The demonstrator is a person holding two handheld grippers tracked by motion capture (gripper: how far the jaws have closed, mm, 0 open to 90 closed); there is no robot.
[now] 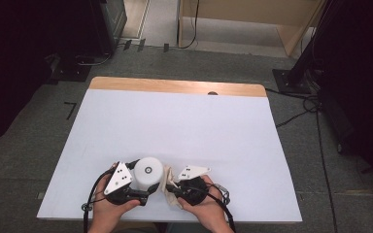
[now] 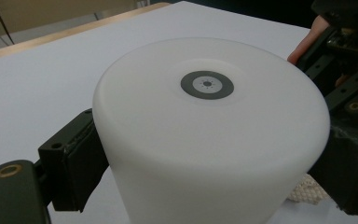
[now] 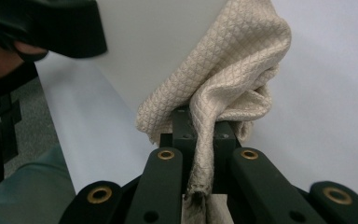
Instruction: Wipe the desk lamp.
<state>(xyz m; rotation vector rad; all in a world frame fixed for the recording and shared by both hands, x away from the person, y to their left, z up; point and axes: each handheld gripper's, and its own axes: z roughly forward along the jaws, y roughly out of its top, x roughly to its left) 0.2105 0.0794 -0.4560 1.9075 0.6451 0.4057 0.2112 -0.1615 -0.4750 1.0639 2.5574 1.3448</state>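
Left gripper (image 2: 205,158) clamps the smooth white cylinder (image 2: 209,135) — right gripper (image 3: 200,135) pinches a waffle-textured beige cloth (image 3: 223,79) against it.

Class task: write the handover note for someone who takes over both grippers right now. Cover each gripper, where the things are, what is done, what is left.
Left gripper: shut on the white cylinder, upright at the table's near edge.
Right gripper: shut on the beige cloth, bunched against the cylinder's side.
Done: both things gripped, cloth on the cylinder.
Left: probably wiping the cylinder; how much is wiped cannot be told.
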